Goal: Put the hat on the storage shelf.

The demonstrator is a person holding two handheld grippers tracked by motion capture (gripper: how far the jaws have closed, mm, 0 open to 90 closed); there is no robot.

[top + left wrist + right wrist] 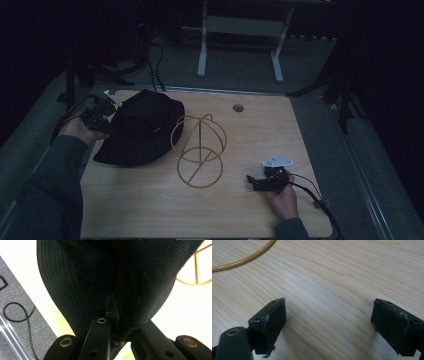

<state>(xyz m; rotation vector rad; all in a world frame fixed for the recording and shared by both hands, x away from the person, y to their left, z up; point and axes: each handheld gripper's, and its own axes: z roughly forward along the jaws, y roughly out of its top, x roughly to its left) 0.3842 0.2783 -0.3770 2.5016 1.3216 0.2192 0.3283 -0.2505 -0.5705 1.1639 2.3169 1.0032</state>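
The left gripper (102,116), at about 9 o'clock on the desk (150,210), is clamped tight on the brim of a black hat (142,129). In the left gripper view the jaws pinch the dark ribbed fabric of the hat (107,272) right at its edge, and the cloth bulges up and away from them. The hat sits on the left part of the desk with its crown toward 12 o'clock, and its right brim lies just beside a yellow wire stand (199,150) in the middle of the desk. The stand is made of rings and a curved hoop rising from a round base.

The right gripper (260,182) rests low at about 4 o'clock, well apart from the hat, pointing toward the stand. Its jaws are spread wide with only bare wood between them, as the right gripper view (329,320) shows, and a curve of the stand's ring (242,258) lies beyond them at 11 o'clock.
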